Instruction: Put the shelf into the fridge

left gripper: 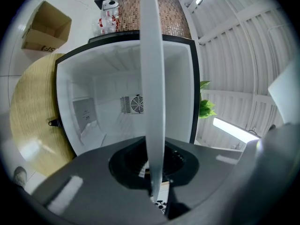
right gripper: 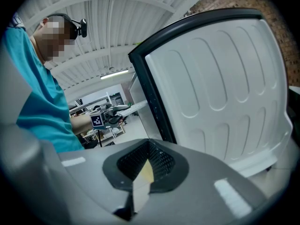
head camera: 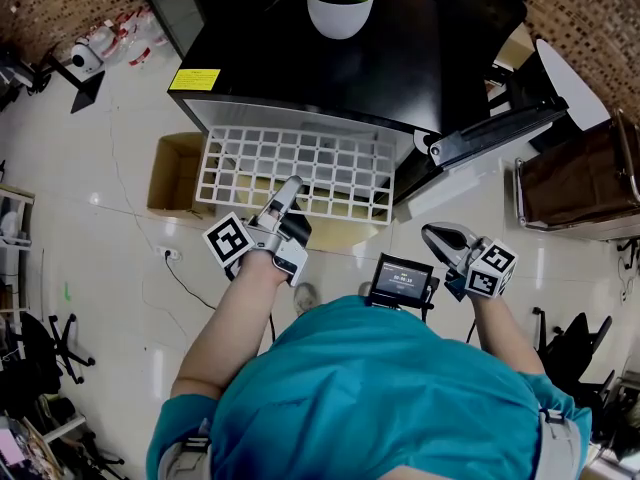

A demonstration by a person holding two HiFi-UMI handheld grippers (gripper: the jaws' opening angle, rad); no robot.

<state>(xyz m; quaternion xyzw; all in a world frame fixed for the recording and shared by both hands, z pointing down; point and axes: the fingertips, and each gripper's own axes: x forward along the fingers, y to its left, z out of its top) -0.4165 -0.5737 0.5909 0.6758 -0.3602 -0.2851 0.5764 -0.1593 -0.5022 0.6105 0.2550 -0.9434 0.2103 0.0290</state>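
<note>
Head view: insertion step in hand, with left tongs [head camera: 288,193] clenched on the near edge of the white shelf [head camera: 300,163], held level at the open fridge [head camera: 330,78] mouth, right tongs [head camera: 443,238] closed and empty; next move likely needs squaring it up and pushing straight in.

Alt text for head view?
Seen from above, a person in a teal shirt holds a white grid shelf by its near edge in the left gripper, at the front of a black fridge. The right gripper is empty, near the open door.
</note>
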